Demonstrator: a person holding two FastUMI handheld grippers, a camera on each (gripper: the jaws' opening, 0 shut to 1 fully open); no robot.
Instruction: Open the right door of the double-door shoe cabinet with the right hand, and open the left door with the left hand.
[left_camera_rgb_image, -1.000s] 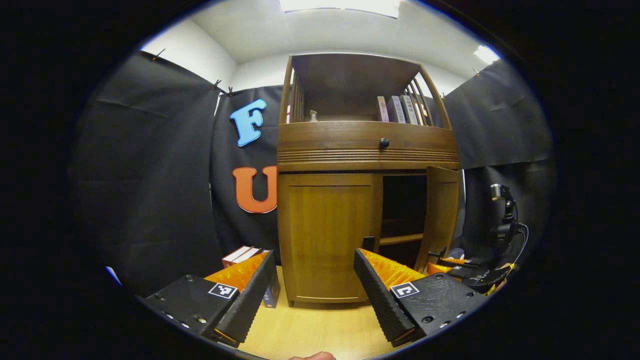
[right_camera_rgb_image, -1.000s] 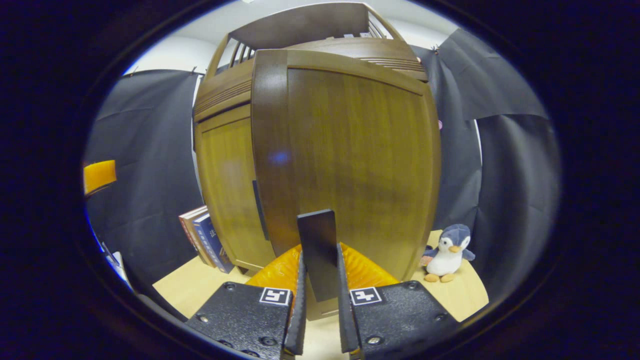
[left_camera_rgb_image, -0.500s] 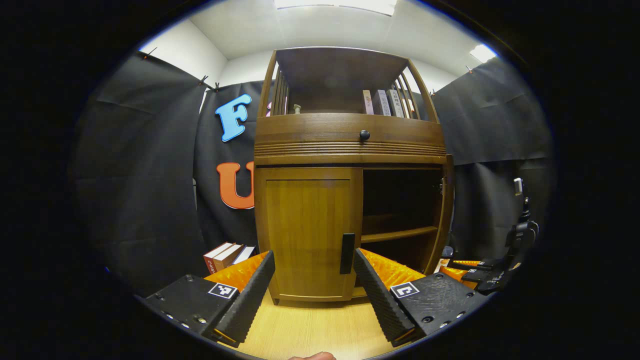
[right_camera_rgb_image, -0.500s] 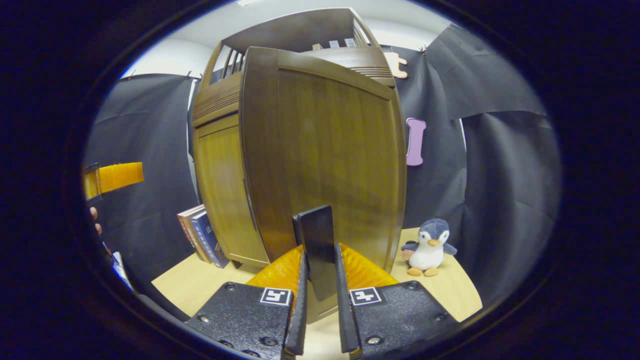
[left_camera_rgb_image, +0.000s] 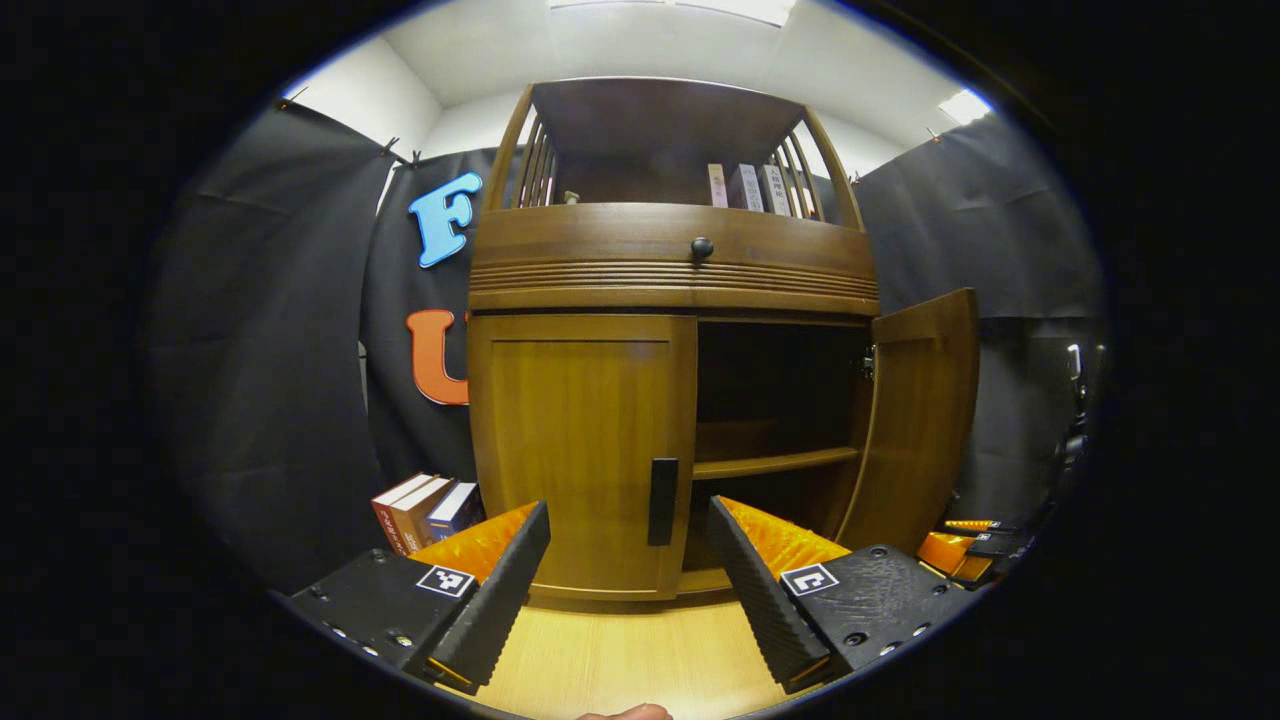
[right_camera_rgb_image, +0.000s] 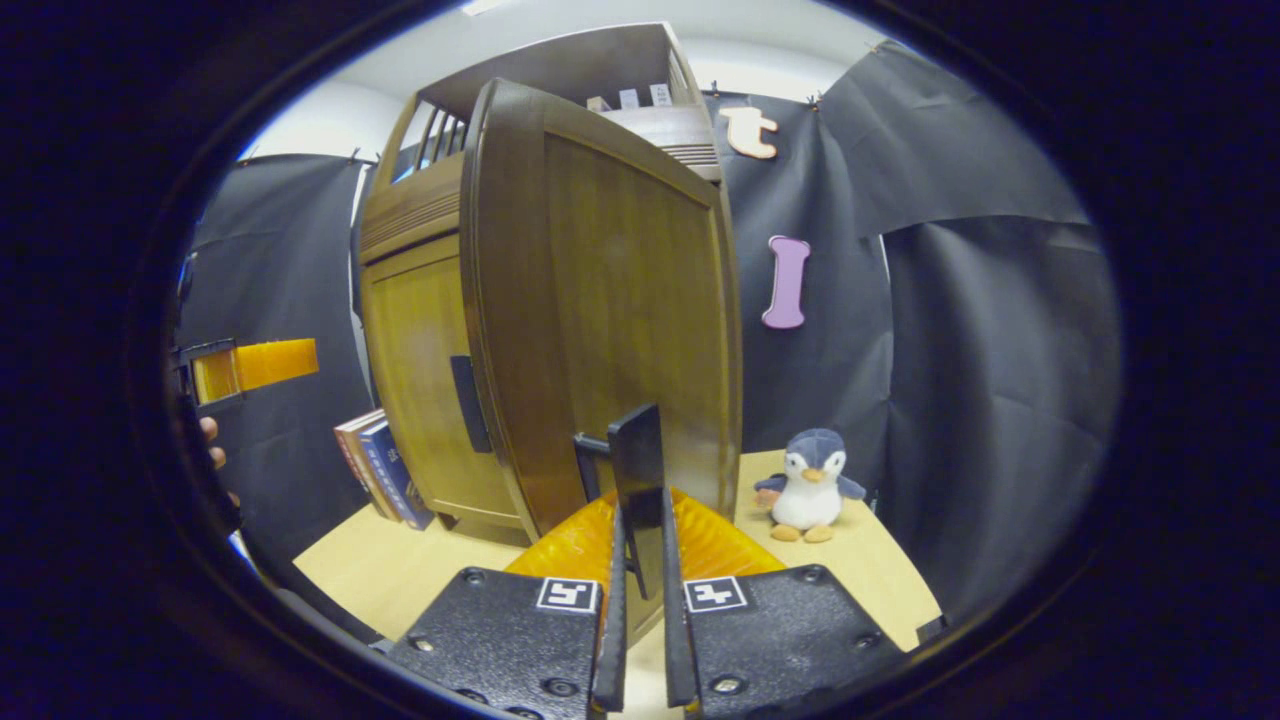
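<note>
**Right door open, left door closed**

The shoe cabinet (left_camera_rgb_image: 672, 270) stands on the surface (left_camera_rgb_image: 630, 660), right door (left_camera_rgb_image: 915, 415) swung wide, left door (left_camera_rgb_image: 585, 445) closed. The right hand-held gripper (right_camera_rgb_image: 640, 610) pinches the right handle (right_camera_rgb_image: 638, 480); the left hand-held gripper (left_camera_rgb_image: 630, 590) gapes empty before the left handle (left_camera_rgb_image: 663, 501).

One cabinet (left_camera_rgb_image: 672, 270), two doors (left_camera_rgb_image: 582, 450), three floor books (left_camera_rgb_image: 425, 505), one penguin (right_camera_rgb_image: 808, 485)
</note>
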